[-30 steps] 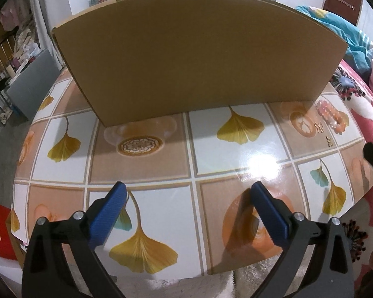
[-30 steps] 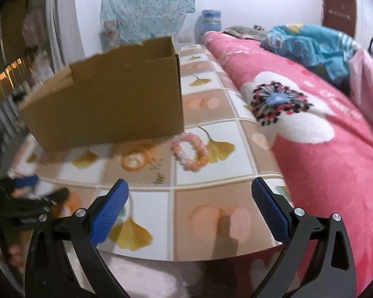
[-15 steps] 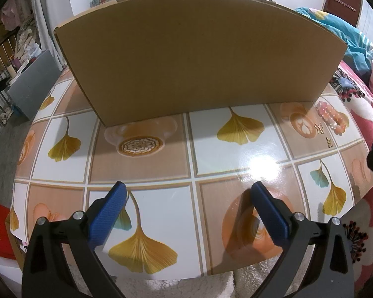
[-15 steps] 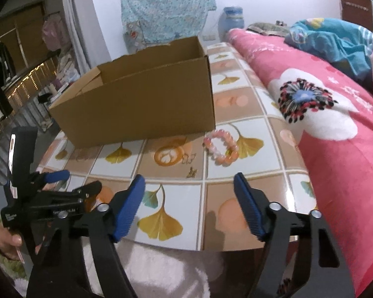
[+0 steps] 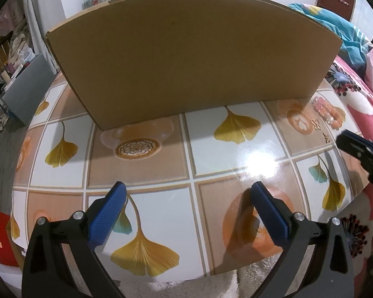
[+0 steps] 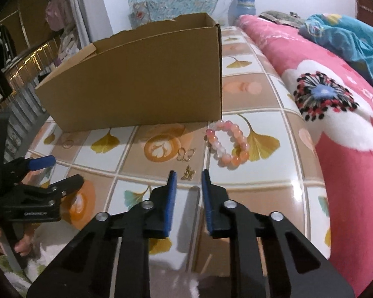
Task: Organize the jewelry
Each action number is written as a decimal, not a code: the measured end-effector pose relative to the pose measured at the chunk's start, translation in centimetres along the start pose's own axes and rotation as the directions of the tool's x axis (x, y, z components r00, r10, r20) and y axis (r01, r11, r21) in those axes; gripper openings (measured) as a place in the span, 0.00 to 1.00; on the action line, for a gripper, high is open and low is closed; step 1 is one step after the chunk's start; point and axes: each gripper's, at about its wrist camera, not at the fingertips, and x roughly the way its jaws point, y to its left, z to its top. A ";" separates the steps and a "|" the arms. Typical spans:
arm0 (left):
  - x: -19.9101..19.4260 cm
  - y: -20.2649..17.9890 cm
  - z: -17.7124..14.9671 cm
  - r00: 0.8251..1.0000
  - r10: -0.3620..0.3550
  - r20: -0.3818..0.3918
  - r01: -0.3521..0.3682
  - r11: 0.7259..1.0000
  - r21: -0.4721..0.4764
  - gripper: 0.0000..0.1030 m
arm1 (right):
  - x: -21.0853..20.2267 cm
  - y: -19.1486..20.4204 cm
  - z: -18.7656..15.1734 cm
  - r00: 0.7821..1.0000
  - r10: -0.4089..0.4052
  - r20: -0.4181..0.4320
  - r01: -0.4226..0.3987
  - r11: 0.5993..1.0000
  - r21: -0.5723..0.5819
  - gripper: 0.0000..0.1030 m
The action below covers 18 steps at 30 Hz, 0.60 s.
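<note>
Jaws closing, empty, behind butterfly earring (image 6: 188, 173)

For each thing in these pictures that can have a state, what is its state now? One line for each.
Cardboard box: upright on the table, top open.
Bead bracelet: flat on the table beside the box corner, not held.
Two gold butterfly earrings: loose on the table, apart.
Right tool: closing, nothing between its pads.
Left tool: open, empty.
</note>
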 end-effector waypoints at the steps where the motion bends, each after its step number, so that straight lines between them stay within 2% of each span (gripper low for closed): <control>1: 0.0 0.0 0.0 1.000 -0.001 -0.001 0.001 1.000 0.001 0.95 | 0.4 0.0 0.1 1.000 -0.002 -0.007 0.002 1.000 -0.005 0.17; 3: -0.1 0.1 0.0 1.000 -0.003 -0.003 0.003 1.000 0.004 0.95 | 0.9 -0.2 0.1 1.000 -0.002 -0.023 0.001 1.000 -0.011 0.11; 9: -0.2 0.1 0.0 1.000 -0.008 -0.004 0.008 1.000 0.012 0.95 | 1.1 0.3 0.0 0.999 0.004 -0.032 -0.005 1.000 -0.029 0.03; 18: -0.2 0.1 -0.1 1.000 -0.013 -0.001 0.013 1.000 0.021 0.95 | 1.5 2.3 -0.1 0.991 0.118 -0.058 -0.119 0.993 -0.011 0.03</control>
